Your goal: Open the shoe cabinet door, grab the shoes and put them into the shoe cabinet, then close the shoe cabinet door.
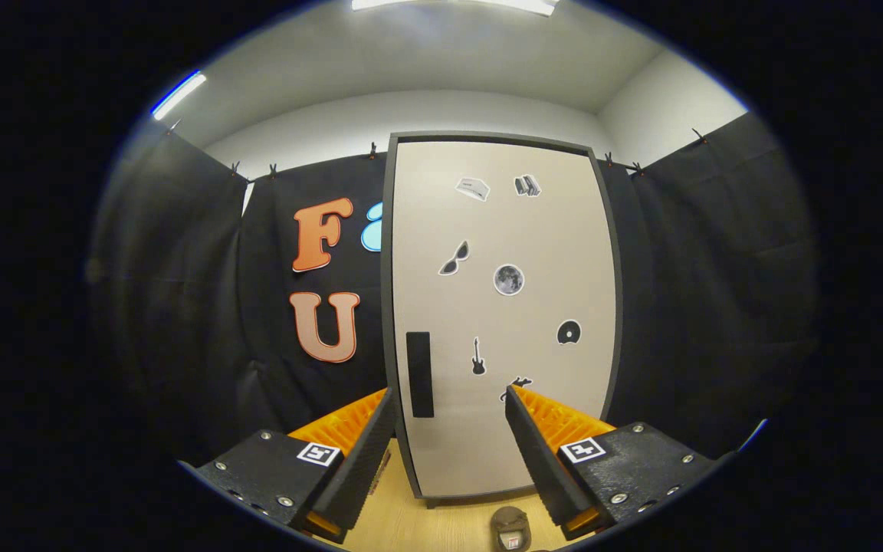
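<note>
Left of centre in the frame, black cloth hangs from clips along the wall, falling to the wooden floor (411,529). Just right of it stands the shoe cabinet (503,307), upright, its long axis vertical, its pale door (518,445) closed and facing the camera squarely inside a dark frame. A dark upright handle (419,374) sits near the door's left edge in the lower half, its own long axis vertical too. Small stickers are scattered across the door's middle and upper part.

The gripper (449,399) is open, its two fingers spread wide with nothing between them; the left fingertip lies just beside the handle in the picture, the right one over the lower middle of the door. Whether either touches the door cannot be told.

At the bottom centre, between the fingers and in front of the cabinet's foot, a brownish shoe (510,527) rests on the floor, partly cut off; its heading is unclear.

To the right of the cabinet, more black cloth fills the side, and bare floor lies before the door
</note>
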### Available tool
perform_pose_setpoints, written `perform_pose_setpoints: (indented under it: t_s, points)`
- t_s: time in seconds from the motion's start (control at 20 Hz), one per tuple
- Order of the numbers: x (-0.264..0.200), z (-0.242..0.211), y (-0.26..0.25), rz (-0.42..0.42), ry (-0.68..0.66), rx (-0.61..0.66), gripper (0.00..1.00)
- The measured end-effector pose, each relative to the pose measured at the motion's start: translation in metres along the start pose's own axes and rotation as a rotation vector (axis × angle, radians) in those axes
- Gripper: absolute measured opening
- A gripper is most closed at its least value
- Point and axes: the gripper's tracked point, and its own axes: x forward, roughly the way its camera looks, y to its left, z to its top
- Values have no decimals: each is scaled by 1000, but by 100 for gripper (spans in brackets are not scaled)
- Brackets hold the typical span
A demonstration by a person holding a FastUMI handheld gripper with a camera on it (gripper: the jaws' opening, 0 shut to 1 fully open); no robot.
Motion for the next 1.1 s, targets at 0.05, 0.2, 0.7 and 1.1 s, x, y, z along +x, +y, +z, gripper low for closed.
perform_pose_setpoints:
  t_s: [0.05,0.2,0.7,1.1]
  points:
    - [10,-1,2,10,0,8,88]
    - [38,-4,8,34,-4,7,86]
    - [98,-28,26,95,39,26,75]
    - [142,-50,40,44,101,1,66]
